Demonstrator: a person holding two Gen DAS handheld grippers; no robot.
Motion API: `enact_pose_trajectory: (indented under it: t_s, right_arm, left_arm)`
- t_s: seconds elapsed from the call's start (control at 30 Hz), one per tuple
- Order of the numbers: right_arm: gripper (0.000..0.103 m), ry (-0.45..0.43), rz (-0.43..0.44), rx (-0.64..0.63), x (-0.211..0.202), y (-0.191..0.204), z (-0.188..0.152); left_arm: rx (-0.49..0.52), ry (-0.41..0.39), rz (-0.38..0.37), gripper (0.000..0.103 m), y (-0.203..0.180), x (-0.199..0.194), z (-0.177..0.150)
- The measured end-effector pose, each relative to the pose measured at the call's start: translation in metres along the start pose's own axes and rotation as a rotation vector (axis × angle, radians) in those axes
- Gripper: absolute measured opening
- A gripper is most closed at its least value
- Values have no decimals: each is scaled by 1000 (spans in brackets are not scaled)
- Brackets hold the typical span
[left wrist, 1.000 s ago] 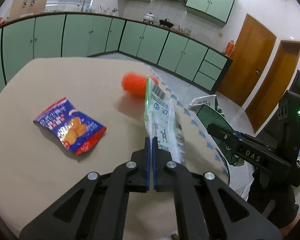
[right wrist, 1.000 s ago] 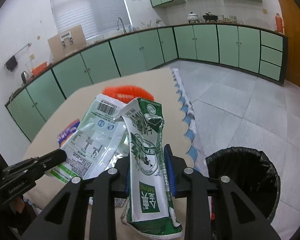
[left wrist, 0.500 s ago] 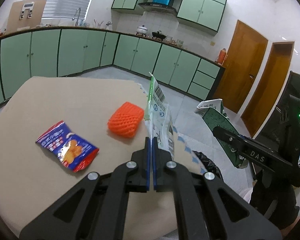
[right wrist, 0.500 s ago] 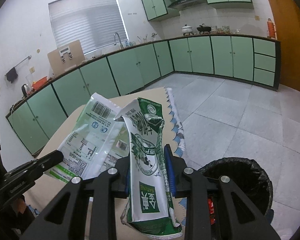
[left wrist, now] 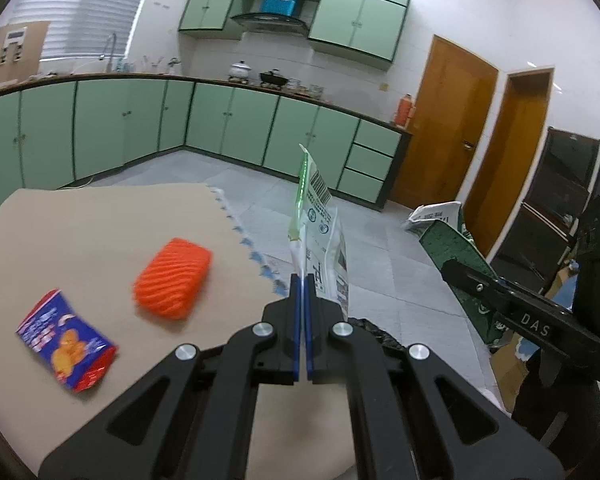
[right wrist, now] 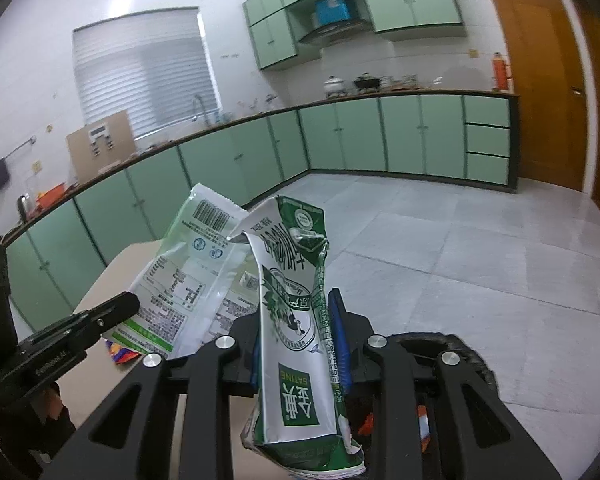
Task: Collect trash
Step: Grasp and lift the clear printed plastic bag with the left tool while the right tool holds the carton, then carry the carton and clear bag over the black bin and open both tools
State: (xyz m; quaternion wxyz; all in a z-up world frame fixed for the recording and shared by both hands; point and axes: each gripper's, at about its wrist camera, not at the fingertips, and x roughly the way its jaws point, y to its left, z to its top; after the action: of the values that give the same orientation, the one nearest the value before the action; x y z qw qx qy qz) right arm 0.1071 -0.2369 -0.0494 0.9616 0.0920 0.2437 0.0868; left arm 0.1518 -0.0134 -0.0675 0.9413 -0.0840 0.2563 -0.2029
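With the left hand-held gripper point(left wrist: 302, 280) pinched flat on the wrapper point(left wrist: 320, 236) and the right hand-held gripper point(right wrist: 296, 320) clamping the carton point(right wrist: 300, 320), you centre both above the bin point(right wrist: 456, 346) beyond the worktop point(left wrist: 100, 216) edge before letting go.

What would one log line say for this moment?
left claw: shut on white wrapper | right claw: shut on green milk carton | bin: below

Green cabinets point(left wrist: 228, 124), grey tile floor point(right wrist: 460, 240), wooden doors point(left wrist: 448, 120), blinded window point(right wrist: 140, 80).
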Motion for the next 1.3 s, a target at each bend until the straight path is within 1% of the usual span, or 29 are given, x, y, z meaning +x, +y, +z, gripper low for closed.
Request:
enact_pose_trajectory:
  t_s: [0.27,0.43,0.57,0.7,0.93,1.0,1.07,1.1,1.13,1.17,1.2,1.23,1.27,1.3]
  right_arm:
    - [28,-19,-107,28,-14,-41,2]
    - [28,7,-175,66,-9,-72,-6]
    - [28,29,-223,101,1,-96,-15]
    - [28,59,-255,130,14,-117,-27]
    - [28,118,-272,172,40,-142,-39]
    - [31,154,-272,178,53,-149,-43]
    - [33,188,-272,183,62,-154,-47]
    - [36,196,-274,185,64,-154,-50]
    - [42,206,-281,188,66,-157,-51]
    - [45,213,-286,192,69,-158,-51]
    - [46,218,-286,195,71,-160,-51]
    - [48,219,-288,196,71,-160,-51]
    - [55,216,-293,194,70,-160,-50]
    - [57,210,-296,190,69,-161,-51]
  left_arm:
    - [60,28,-68,0,-45,43,-1]
    - [106,56,-94,0,-72,75,-5]
    - [127,102,-100,0,-89,107,-14]
    - [134,130,-96,0,-96,129,-23]
    - [128,206,-85,1,-95,163,-38]
    - [128,225,-83,2,-95,171,-39]
    - [119,246,-92,6,-93,178,-39]
    - [116,248,-90,6,-94,181,-37]
    - [113,249,-90,7,-93,182,-36]
    - [111,251,-90,10,-92,182,-35]
    - [107,252,-91,12,-90,182,-34]
    - [102,252,-91,20,-88,181,-33]
    - [96,248,-90,27,-86,180,-31]
    - [92,243,-87,28,-83,177,-29]
